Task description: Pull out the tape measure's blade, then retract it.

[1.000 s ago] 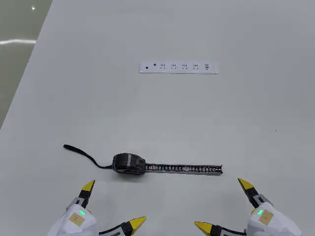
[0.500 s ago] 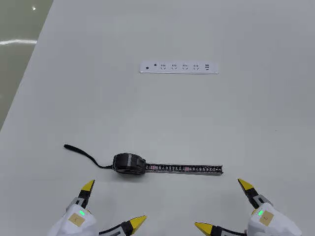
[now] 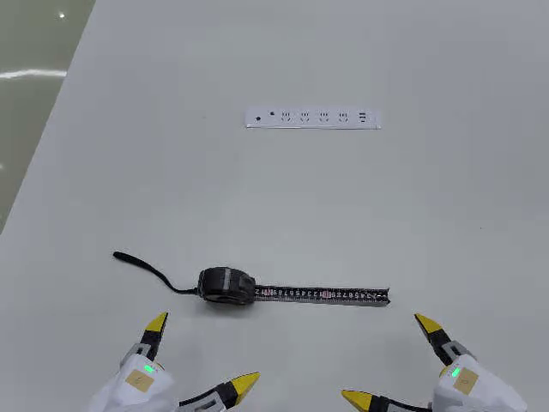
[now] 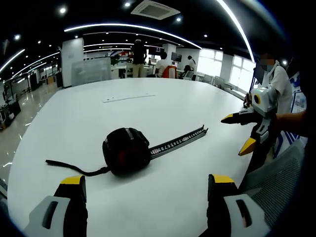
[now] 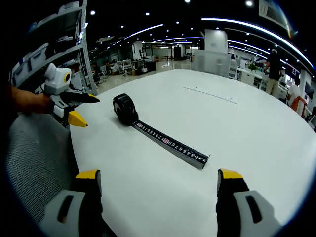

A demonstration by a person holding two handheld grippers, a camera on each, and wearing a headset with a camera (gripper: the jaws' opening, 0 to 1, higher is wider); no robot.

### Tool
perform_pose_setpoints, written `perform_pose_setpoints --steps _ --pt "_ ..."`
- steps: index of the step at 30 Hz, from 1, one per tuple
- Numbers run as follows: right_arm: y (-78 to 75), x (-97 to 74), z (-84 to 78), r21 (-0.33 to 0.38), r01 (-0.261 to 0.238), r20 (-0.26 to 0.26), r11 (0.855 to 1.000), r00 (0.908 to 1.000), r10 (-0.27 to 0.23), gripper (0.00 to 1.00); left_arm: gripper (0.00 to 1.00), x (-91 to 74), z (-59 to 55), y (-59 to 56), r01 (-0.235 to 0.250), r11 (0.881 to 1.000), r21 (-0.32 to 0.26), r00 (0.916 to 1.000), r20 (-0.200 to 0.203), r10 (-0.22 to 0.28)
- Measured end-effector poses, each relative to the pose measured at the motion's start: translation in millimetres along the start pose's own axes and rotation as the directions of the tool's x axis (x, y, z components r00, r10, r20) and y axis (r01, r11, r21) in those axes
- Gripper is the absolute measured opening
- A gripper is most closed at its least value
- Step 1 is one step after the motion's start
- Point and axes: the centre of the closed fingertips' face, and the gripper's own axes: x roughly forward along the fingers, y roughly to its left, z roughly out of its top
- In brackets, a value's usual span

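Observation:
A black tape measure [image 3: 226, 285] lies on the white table [image 3: 283, 197], its blade [image 3: 322, 295] drawn out to the right and lying flat, a black wrist strap [image 3: 146, 268] trailing left. In the left gripper view the case [image 4: 126, 150] sits just ahead of the jaws, blade [image 4: 178, 141] running right. The right gripper view has the blade tip [image 5: 201, 161] ahead and the case [image 5: 125, 108] farther off. My left gripper [image 3: 199, 359] is open near the front edge, below the case. My right gripper [image 3: 390, 360] is open below the blade tip. Neither touches anything.
A white power strip [image 3: 312, 118] lies flat farther back on the table. The table's left edge [image 3: 60, 112] drops to a shiny floor. A person stands beyond the table in the left gripper view [image 4: 276, 89].

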Motion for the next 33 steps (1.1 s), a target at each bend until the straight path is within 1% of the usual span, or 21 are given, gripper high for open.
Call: perform_pose_setpoints --steps 3,7,10,15,17,20,23,24,26,29,31,33 --pt "-0.3 0.1 -1.1 -0.01 -0.008 0.004 1.0 1.0 0.008 0.98 1.0 1.7 2.5 0.4 -0.02 1.0 -0.009 0.9998 0.005 0.02" --pt "-2.8 0.5 -4.0 -0.042 -0.021 0.008 0.999 0.9997 0.021 0.97 1.0 3.5 7.2 1.4 -0.052 0.999 0.003 0.9986 0.015 0.052" --pt "-3.8 -0.4 -4.2 -0.081 -0.042 0.015 0.996 0.999 0.043 0.95 1.0 6.2 9.7 3.8 -0.072 0.997 -0.024 0.9972 0.021 0.072" --pt "-9.4 0.2 -7.0 -0.12 -0.067 0.011 0.991 0.9976 0.069 0.9 1.0 11.3 12.1 4.8 -0.09 0.995 -0.043 0.9956 0.02 0.091" --pt "-11.3 1.3 -9.1 -0.128 -0.074 0.005 0.989 0.9971 0.076 0.88 1.0 12.5 13.7 5.4 -0.099 0.994 -0.049 0.9947 0.026 0.1" --pt "-14.9 2.3 -11.0 -0.147 -0.088 0.005 0.985 0.9959 0.09 0.85 1.0 16.0 17.5 6.2 -0.123 0.991 -0.053 0.9915 0.036 0.125" --pt "-19.8 3.5 -13.3 -0.178 -0.101 -0.006 0.979 0.9948 0.102 0.8 1.0 19.5 20.5 7.4 -0.148 0.987 -0.06 0.9876 0.045 0.151" --pt "-21.4 4.2 -14.8 -0.19 -0.113 -0.014 0.975 0.9936 0.112 0.78 1.0 21.1 20.7 8.9 -0.165 0.984 -0.064 0.9848 0.044 0.168" --pt "-25.6 5.1 -15.4 -0.212 -0.118 -0.017 0.97 0.993 0.117 0.75 1.0 22.3 21.6 11.5 -0.187 0.979 -0.077 0.9806 0.044 0.191" --pt "-29.2 6.2 -15.3 -0.239 -0.136 -0.024 0.961 0.9907 0.134 0.69 1.0 23.9 19.6 15.2 -0.206 0.971 -0.118 0.9761 0.045 0.213" --pt "-32.3 7.8 -17.3 -0.251 -0.144 -0.032 0.957 0.9896 0.14 0.65 0.99 25.5 17.5 17.3 -0.219 0.967 -0.132 0.9735 0.038 0.226" --pt "-35.0 8.9 -15.8 -0.26 -0.151 -0.039 0.954 0.9885 0.146 0.63 0.99 26.2 17.0 18.4 -0.227 0.964 -0.141 0.9712 0.04 0.235"
